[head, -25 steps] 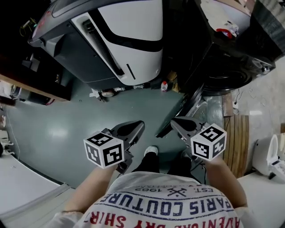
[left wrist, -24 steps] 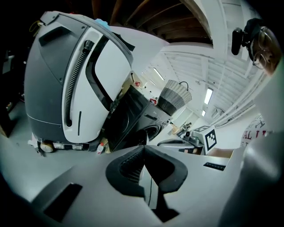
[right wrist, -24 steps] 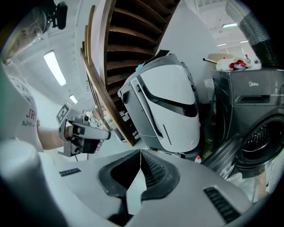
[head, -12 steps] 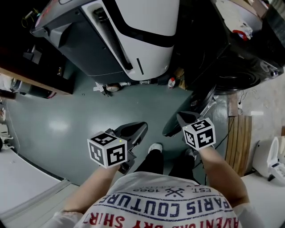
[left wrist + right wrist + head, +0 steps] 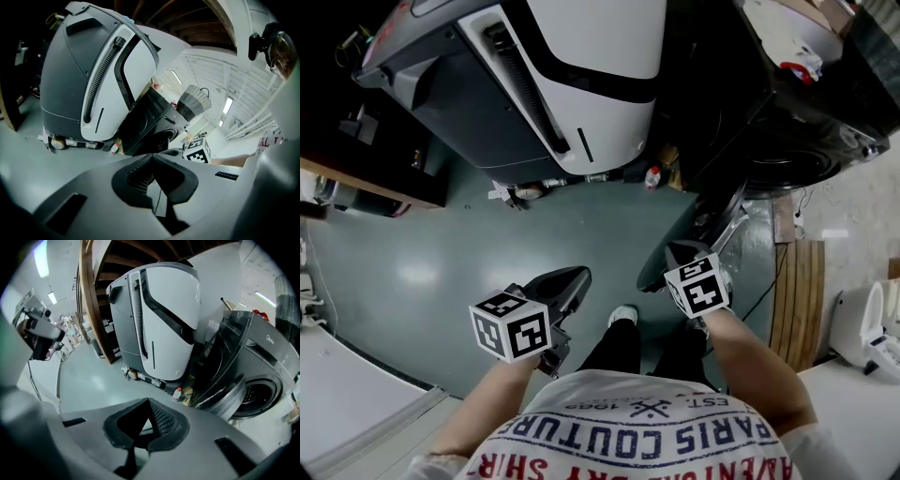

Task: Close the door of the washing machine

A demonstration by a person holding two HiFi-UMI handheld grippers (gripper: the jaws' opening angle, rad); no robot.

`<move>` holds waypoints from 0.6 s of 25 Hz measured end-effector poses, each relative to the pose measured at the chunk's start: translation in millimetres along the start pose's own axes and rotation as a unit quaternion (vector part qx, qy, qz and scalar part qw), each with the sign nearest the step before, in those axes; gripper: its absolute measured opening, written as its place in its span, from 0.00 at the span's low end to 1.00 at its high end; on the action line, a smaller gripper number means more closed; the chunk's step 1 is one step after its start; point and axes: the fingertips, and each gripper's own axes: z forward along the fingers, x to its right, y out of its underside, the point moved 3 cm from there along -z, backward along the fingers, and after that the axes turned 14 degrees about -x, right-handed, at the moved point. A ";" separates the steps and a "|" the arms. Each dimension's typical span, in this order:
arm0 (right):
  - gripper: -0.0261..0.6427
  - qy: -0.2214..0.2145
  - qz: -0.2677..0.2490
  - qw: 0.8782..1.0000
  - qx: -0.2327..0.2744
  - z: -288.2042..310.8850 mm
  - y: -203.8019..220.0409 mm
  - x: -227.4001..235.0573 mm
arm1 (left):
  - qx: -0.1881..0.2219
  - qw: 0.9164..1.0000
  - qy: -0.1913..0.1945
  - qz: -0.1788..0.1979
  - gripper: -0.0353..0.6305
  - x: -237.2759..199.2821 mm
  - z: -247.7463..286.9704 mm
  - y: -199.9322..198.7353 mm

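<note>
The dark washing machine [image 5: 787, 159] stands at the right of the head view, its round drum opening showing. Its door [image 5: 719, 225] hangs swung open toward the floor. My right gripper [image 5: 675, 251] is shut and empty, just below and left of the door's edge and apart from it. My left gripper [image 5: 567, 278] is shut and empty too, over the floor further left. In the right gripper view the door [image 5: 224, 397] juts out from the drum [image 5: 260, 397], beyond my right gripper [image 5: 148, 401]. Past my left gripper [image 5: 152, 157], the left gripper view shows the washing machine [image 5: 150, 124] at a distance.
A large white and grey machine [image 5: 572, 75] stands left of the washer, with a small red-capped bottle [image 5: 652, 176] at its foot. A wooden slat mat [image 5: 792, 300] lies at the right, and a wooden shelf edge [image 5: 375, 183] at the left. My shoe [image 5: 621, 317] is on the green floor.
The right gripper has drawn left and turned, its cube now nearer the middle. The left gripper has drifted slightly left and down. Both have stayed shut.
</note>
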 end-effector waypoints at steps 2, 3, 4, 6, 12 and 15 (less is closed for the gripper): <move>0.07 -0.001 0.007 1.000 0.002 -0.6 2.0 -0.1 | -0.003 1.000 0.000 0.002 0.09 -1.0 -0.6 0.9; 0.07 -0.002 0.013 1.000 0.002 -1.3 3.5 0.3 | -0.004 1.000 0.000 0.004 0.09 -1.4 -0.8 1.0; 0.07 -0.004 0.019 1.000 0.003 -2.0 5.2 0.7 | -0.006 1.000 0.000 0.005 0.09 -1.8 -0.9 1.0; 0.07 -0.008 0.031 0.999 0.005 -3.5 8.8 1.1 | -0.008 1.000 0.000 0.007 0.09 -2.1 -0.8 1.0; 0.07 -0.006 0.068 0.998 0.006 -9.3 26.9 5.0 | -0.018 1.000 0.009 0.020 0.09 2.0 5.8 0.2; 0.07 -0.005 0.091 0.996 0.012 -13.6 38.4 10.7 | -0.025 0.999 0.016 0.028 0.09 6.4 12.3 -2.1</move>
